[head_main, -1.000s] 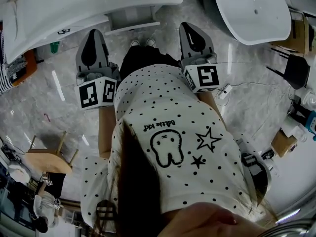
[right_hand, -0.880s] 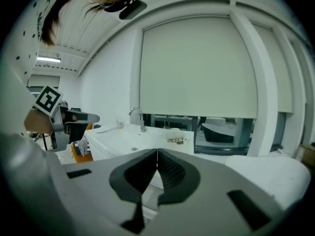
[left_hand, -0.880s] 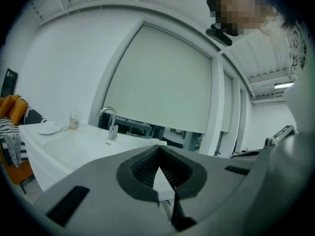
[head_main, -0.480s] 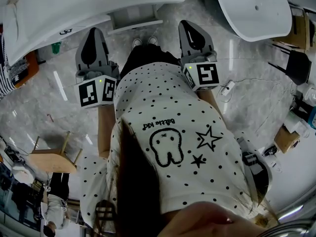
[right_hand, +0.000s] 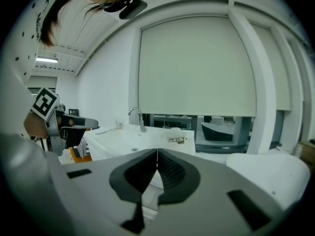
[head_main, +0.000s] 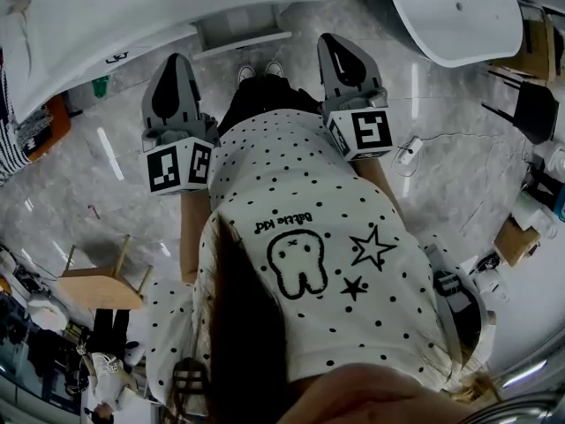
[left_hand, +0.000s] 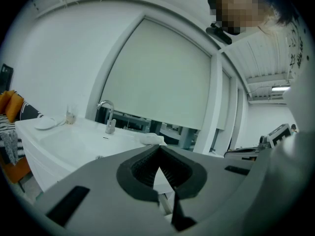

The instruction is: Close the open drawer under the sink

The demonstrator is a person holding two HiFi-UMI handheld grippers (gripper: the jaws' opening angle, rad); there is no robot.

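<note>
**Drawer** point(head_main: 243, 35): white, under the sink, pulled out from the cabinet front. It lies at 12 o'clock in the head view, just beyond the person's shoes point(head_main: 256, 71).

**Sink** point(head_main: 132, 7): long white basin top, running from 12 toward 10 o'clock above the drawer. A chrome faucet point(right_hand: 137, 116) stands on its far edge. A small cloth-like item and a glass are on the top, too small to tell further.

**Left hand-held gripper** point(head_main: 174, 57): grey, marker cube at the rear. It is at 8 o'clock of the drawer, near it and not touching. The jaws are fully together at the tips, with nothing between the pads.

**Right hand-held gripper** point(head_main: 334, 38): same build, at 3 o'clock of the drawer and clear of it. The jaws are likewise pressed together and hold nothing.

**Person**: white polka-dot shirt point(head_main: 309, 263) with a tooth and stars drawn on it, filling the centre from 6 o'clock upward.

**Floor** point(head_main: 71, 193): pale marble, glossy.

**Bathtub** point(head_main: 450, 11): white, freestanding, at 1 o'clock, well apart from the sink.

**Wooden stool** point(head_main: 93, 285): at 8 o'clock.

**Black chair** point(head_main: 534, 117): at 3 o'clock.

**Roller blind** point(right_hand: 197, 68): pale, drawn most of the way down the window behind the sink.
</note>
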